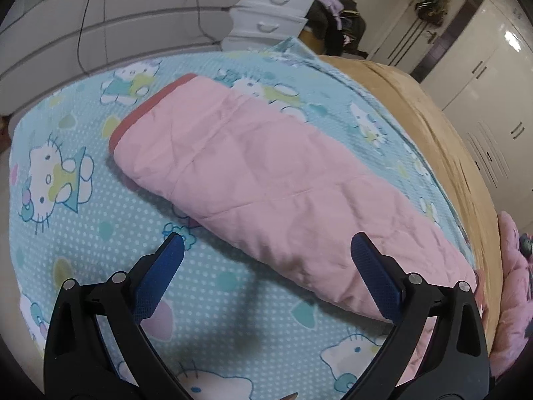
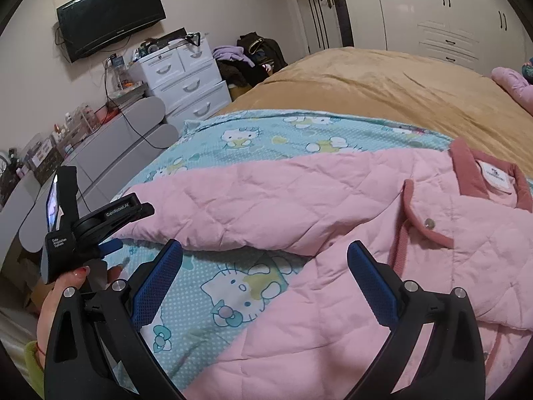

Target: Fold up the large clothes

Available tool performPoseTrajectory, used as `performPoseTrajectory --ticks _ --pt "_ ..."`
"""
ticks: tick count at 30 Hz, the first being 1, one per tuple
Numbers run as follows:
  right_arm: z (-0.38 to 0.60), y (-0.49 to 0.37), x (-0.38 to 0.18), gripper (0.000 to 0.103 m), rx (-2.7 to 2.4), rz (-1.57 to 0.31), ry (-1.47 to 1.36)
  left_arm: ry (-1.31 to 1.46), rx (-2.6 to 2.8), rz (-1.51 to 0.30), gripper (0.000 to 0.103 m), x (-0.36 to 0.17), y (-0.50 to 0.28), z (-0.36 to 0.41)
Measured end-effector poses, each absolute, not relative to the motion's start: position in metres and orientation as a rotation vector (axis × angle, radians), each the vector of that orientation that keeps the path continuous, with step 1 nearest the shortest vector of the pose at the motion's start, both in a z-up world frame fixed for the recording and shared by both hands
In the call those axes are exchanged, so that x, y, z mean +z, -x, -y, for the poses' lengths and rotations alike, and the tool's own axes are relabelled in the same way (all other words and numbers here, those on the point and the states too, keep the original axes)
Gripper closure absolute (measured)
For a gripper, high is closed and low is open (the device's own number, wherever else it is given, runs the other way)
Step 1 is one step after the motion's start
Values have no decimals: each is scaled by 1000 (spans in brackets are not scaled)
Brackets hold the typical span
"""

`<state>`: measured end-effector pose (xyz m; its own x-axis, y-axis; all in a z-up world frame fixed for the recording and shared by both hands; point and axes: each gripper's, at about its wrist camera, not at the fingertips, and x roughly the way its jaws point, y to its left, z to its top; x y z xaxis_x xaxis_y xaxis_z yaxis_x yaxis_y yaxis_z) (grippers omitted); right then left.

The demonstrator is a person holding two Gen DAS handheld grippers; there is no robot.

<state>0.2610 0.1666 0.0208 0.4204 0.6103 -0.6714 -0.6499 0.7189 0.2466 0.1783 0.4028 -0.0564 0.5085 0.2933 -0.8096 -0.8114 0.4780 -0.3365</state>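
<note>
A pink quilted jacket (image 2: 333,220) with a darker pink collar (image 2: 466,173) lies on a blue Hello Kitty sheet (image 2: 240,286). Its sleeve (image 1: 260,180), ending in a red cuff (image 1: 146,106), stretches across the sheet in the left wrist view. My left gripper (image 1: 266,246) is open and empty, just above the near edge of the sleeve. It also shows in the right wrist view (image 2: 110,233), at the sleeve's end. My right gripper (image 2: 265,250) is open and empty, above the jacket's body near the armpit.
The sheet (image 1: 83,233) lies on a bed with a tan blanket (image 2: 383,80). A grey bench (image 2: 110,146), white drawers (image 2: 186,80) and a wall TV (image 2: 110,13) stand at the left. White wardrobes (image 2: 449,10) are behind. Another pink garment (image 1: 513,283) lies at the right.
</note>
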Motion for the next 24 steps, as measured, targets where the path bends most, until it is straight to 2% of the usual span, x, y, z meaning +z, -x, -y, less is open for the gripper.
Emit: performPoseTrajectory --ticks 8,9,10,12,13,14,24 --pt "-156 -264 10 4 776 -844 43 947 709 -718 9 -94 -182 -426" --pt "-152 -265 8 4 771 -845 38 935 705 -693 15 -93 -183 -425" --pt "-150 -265 8 4 768 -846 36 923 695 -679 26 -91 -185 -424" --pt "-140 -267 7 4 753 -846 22 904 700 -640 60 -84 -185 -421" --pt "-136 -268 6 4 748 -846 16 904 691 -616 69 -80 -183 -420" --pt "-130 -269 6 4 740 -847 8 905 676 -585 86 -75 -180 -418" --pt "-54 -270 14 4 636 -817 -73 839 498 -313 93 6 -162 -383"
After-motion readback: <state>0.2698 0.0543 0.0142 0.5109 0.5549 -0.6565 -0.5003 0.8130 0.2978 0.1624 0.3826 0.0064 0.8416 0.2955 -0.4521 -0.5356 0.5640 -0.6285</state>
